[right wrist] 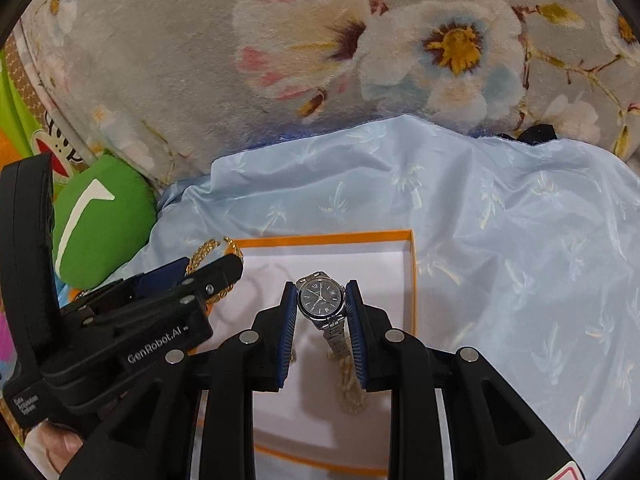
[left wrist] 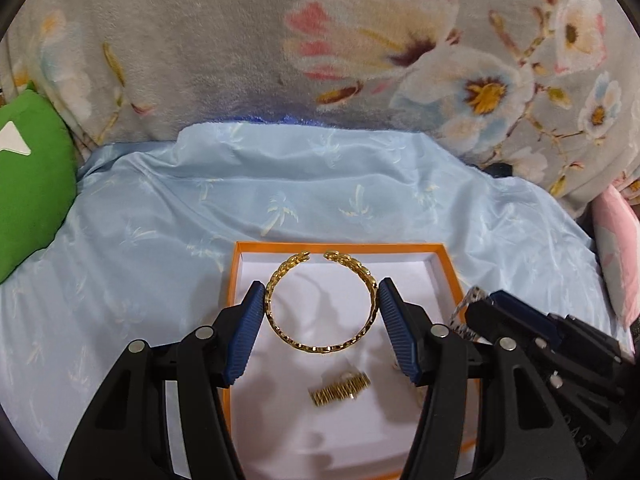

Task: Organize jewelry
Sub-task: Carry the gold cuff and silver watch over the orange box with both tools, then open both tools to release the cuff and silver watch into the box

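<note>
Blue cloth (left wrist: pixel 160 208), bangle (left wrist: pixel 320 304) clamped between jaws

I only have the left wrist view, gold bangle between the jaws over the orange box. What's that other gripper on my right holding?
Observer: The right gripper is shut on a wristwatch with a dark dial, pads pressing both sides of its case.
Operator: Is the strap loose?
Observer: Yes, the metal strap hangs below the case, above the box's white floor.
Operator: Anything lying under it?
Observer: A pale beaded strand lies in the box beneath the watch; it is blurred, so I cannot say what it is.
</note>
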Demonstrator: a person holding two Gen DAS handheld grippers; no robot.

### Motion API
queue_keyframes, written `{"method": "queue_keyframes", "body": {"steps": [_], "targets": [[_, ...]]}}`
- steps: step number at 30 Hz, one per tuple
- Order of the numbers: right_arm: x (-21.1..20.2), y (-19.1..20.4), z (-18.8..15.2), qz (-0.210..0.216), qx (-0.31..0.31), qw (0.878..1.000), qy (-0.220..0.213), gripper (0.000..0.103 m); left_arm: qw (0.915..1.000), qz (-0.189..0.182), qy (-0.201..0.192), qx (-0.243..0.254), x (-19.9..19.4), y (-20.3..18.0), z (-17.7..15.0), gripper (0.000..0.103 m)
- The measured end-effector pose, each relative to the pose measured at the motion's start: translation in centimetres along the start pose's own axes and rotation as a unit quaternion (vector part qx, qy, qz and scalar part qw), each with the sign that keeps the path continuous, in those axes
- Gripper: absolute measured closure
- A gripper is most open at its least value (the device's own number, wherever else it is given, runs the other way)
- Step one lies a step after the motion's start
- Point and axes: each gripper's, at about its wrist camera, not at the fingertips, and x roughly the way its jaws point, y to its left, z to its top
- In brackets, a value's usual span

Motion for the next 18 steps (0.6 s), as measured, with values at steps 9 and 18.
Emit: {"method": "queue_keyframes", "body": {"steps": [9, 18], "targets": [[5.6, -0.6, 1.4, -0.024, -0.009, 0.999, 0.026, 0.079, 0.9993, 0.021, 0.031, -0.002, 5.3, 0.9, 0.5, 0.047], [6.2, -0.6, 1.8, -0.030, -0.013, 0.999, 0.020, 0.078, 0.9989, 0.030, 0.027, -0.026, 5.8, 1.9, 0.2, 0.037]]}}
